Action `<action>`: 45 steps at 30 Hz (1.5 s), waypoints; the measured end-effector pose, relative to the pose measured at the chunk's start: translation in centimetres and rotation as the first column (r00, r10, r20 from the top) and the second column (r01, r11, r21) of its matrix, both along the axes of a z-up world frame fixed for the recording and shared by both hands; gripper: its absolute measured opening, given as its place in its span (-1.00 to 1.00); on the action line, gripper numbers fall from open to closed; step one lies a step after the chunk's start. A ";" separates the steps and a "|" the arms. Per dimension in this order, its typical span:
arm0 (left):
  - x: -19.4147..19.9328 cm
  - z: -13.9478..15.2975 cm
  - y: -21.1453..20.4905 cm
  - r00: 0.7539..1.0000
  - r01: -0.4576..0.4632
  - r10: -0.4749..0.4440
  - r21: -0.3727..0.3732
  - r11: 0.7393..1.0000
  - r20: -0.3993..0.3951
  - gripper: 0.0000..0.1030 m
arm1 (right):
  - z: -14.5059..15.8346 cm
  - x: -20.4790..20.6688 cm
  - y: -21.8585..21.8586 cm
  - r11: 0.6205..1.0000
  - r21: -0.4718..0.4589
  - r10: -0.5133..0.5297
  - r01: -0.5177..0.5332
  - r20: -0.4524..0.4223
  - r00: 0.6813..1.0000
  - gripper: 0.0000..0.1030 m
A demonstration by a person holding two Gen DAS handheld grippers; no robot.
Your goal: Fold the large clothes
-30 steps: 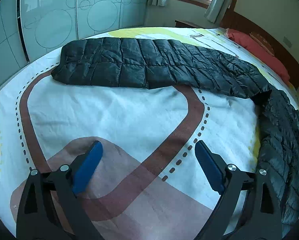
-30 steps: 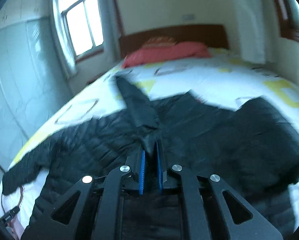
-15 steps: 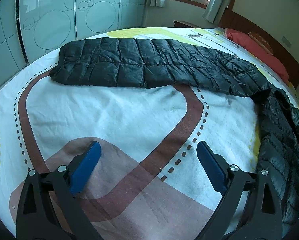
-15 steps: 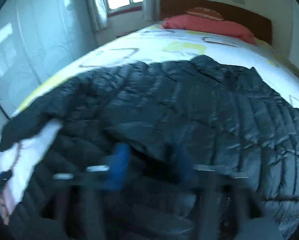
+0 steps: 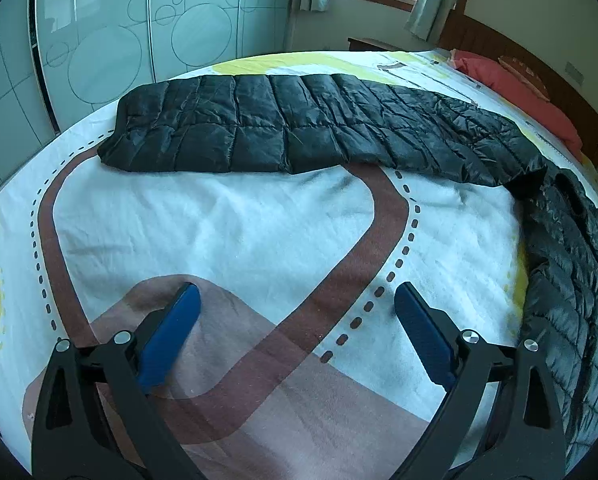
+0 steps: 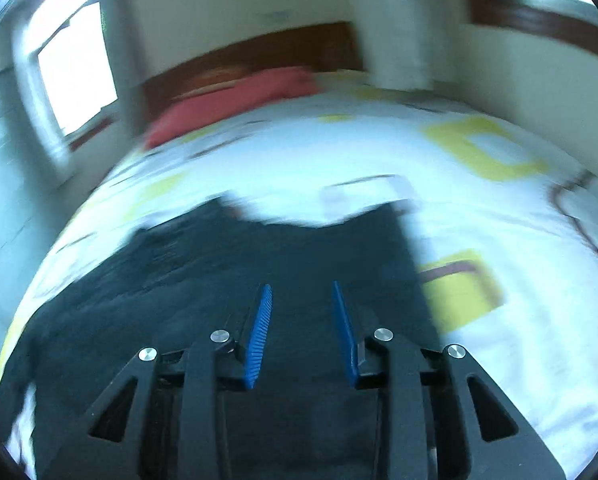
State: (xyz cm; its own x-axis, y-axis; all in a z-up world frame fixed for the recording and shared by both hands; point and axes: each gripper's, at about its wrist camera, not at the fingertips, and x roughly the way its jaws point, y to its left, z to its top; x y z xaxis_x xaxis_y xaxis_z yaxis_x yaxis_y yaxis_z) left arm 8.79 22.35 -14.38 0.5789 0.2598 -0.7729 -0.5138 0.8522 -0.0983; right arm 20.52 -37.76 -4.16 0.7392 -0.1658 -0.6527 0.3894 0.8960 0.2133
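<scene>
The black coat (image 5: pixel 307 124) is spread on the bed (image 5: pixel 239 232). The left claw (image 5: pixel 295 300) is held wide open, empty. The right claw (image 6: pixel 301 292) is being closed above the coat, with nothing gripped.

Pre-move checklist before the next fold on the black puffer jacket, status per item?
1. Left gripper empty, jaws wide open over bare bedsheet: ok.
2. Right gripper free of fabric: ok; jaws are closing with nothing between them.
3. Black puffer jacket sleeve lying flat and stretched straight across the bed: ok.
4. Jacket body smooth under the right gripper: cannot tell, the right wrist view is motion-blurred.
5. Red pillow apart from the jacket: ok.
6. Fold line and next grasp edge in view: cannot tell.
</scene>
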 end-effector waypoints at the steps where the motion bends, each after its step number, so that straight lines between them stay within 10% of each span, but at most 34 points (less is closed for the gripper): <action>1: 0.1 0.0 0.0 1.000 0.000 0.000 0.004 1.000 -0.003 0.89 | -0.5 0.5 -1.1 1.000 -0.008 -0.017 0.017 -0.020 1.000 -0.38; 6: 0.2 -0.1 -0.3 1.000 0.001 -0.001 0.021 1.000 -0.017 0.89 | -6.0 3.6 -1.6 0.999 0.026 0.050 -0.046 -0.175 0.983 -0.37; 25: 0.2 -0.2 -0.2 1.000 0.004 -0.004 0.019 1.000 -0.015 0.91 | -3.1 -0.9 4.3 0.991 -0.113 0.057 -0.071 -0.117 0.991 -0.08; 35: 0.3 0.1 0.3 1.000 0.025 -0.026 -0.025 0.999 -0.018 0.96 | -6.9 0.8 7.1 0.976 -0.187 0.071 -0.110 -0.204 0.976 -0.03; 45: -1.7 1.7 8.7 0.971 -0.067 0.134 -0.315 0.947 0.195 0.95 | -5.1 -5.0 9.4 0.989 -0.078 0.118 -0.128 -0.112 0.987 -0.02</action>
